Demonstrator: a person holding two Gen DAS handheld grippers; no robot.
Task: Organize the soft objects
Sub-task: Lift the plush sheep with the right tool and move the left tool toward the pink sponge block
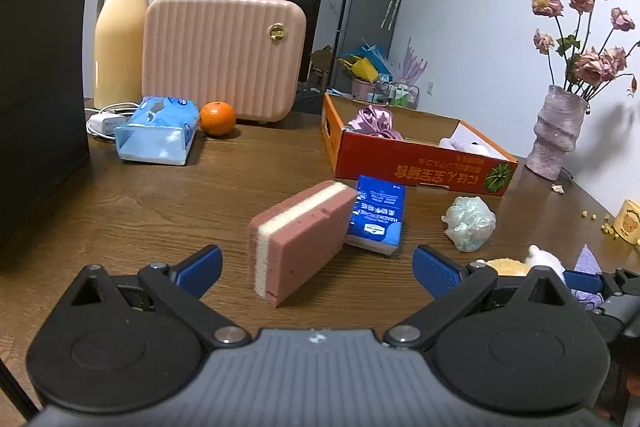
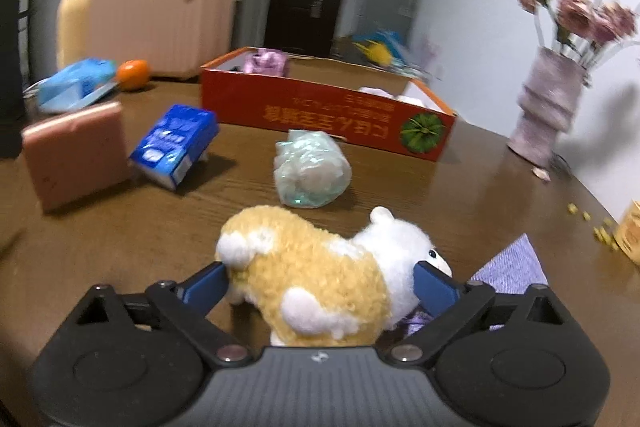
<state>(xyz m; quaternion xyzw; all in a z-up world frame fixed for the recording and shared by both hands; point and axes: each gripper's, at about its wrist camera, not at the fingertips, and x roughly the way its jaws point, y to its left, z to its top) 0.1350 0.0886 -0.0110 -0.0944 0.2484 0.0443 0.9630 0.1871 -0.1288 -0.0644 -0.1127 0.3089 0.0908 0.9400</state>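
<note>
A pink and cream sponge stands on edge on the wooden table, leaning on a blue tissue pack. My left gripper is open just in front of the sponge, one finger on each side, not touching it. My right gripper has its fingers against both sides of a yellow and white plush toy lying on the table; whether it is clamped is unclear. A crumpled pale plastic bundle lies beyond the toy. The orange cardboard box holds a purple cloth and white soft items.
A pink case, a cream thermos, a blue tissue bag and an orange sit at the back left. A vase of dried roses stands at right. A purple cloth lies under the right finger.
</note>
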